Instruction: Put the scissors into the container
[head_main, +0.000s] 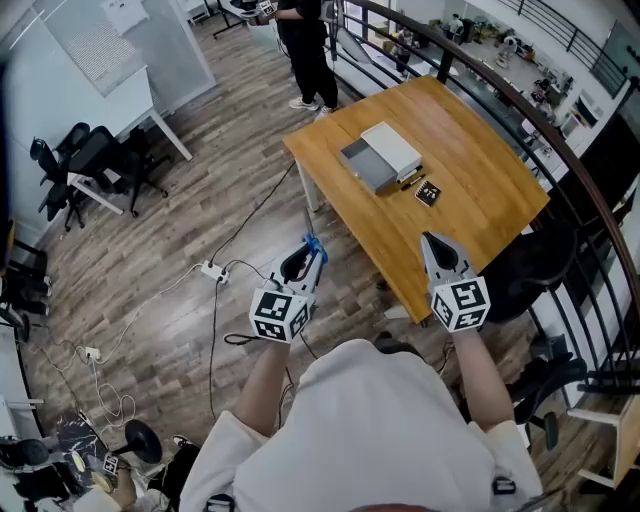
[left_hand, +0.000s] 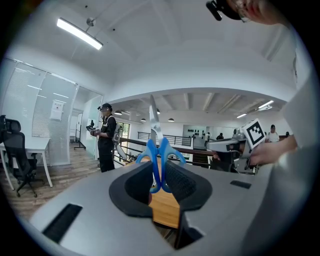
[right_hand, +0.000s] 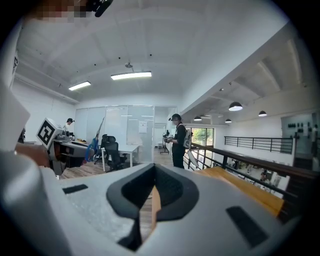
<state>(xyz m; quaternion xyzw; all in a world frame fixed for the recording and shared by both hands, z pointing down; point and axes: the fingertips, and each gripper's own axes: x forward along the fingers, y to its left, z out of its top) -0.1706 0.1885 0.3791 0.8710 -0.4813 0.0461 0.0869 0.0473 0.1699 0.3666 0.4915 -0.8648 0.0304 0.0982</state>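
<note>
The blue-handled scissors (left_hand: 159, 159) stand between the jaws of my left gripper (left_hand: 160, 172), blades pointing up and away, and the pads press on the handles. From the head camera, the left gripper (head_main: 311, 250) hangs over the wooden floor, left of the table's near corner, with the scissors (head_main: 313, 247) at its tip. The grey and white container (head_main: 378, 157) lies on the wooden table (head_main: 480, 190), far from both grippers. My right gripper (head_main: 428, 241) hovers over the table's near edge, jaws together and empty. The right gripper (right_hand: 154, 175) shows nothing between its pads.
A small black marker card (head_main: 428, 193) and a pen (head_main: 410, 181) lie beside the container. A person (head_main: 310, 50) stands beyond the table. A curved railing (head_main: 560, 150) runs along the right. Cables and a power strip (head_main: 211, 270) cross the floor; office chairs (head_main: 95, 165) stand at left.
</note>
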